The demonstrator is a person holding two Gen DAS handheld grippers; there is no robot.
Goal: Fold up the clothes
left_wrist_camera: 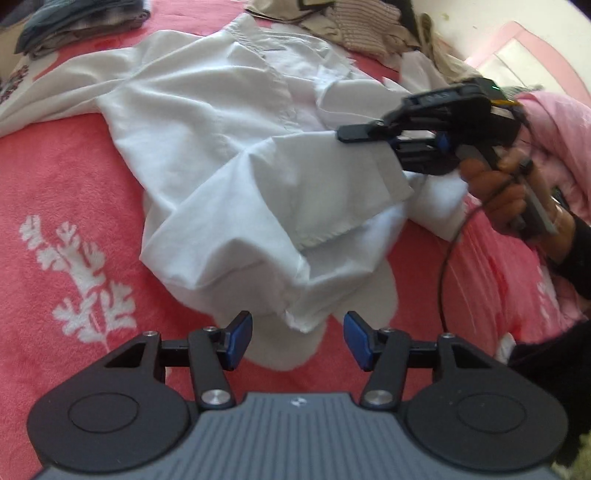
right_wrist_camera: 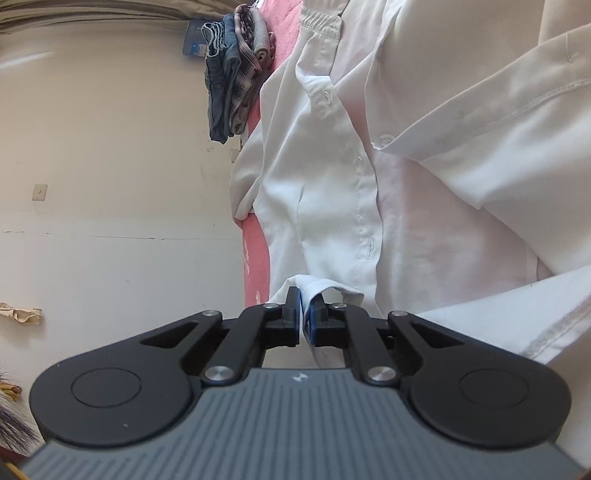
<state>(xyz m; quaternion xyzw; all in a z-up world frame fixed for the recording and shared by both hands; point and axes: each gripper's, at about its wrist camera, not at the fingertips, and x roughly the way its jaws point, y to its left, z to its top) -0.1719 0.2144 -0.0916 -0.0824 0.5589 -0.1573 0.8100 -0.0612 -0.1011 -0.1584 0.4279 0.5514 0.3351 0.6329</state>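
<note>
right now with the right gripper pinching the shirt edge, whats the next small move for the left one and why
Probably ease the left gripper forward and close it on the shirt corner just ahead. Its jaws stand open and empty with that white corner lying between them on the pink blanket, while the right gripper is shut on another edge, so a second grip would likely let both lift and fold.

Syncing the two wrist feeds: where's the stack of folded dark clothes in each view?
Left wrist: folded dark clothes in the top-left corner, on the pink blanket, beyond the white shirt.
Right wrist: same stack at top centre, view rolled sideways, against the blanket edge left of the shirt.
Shared landmark: the white shirt, pinched by the right gripper; left gripper open.
</note>
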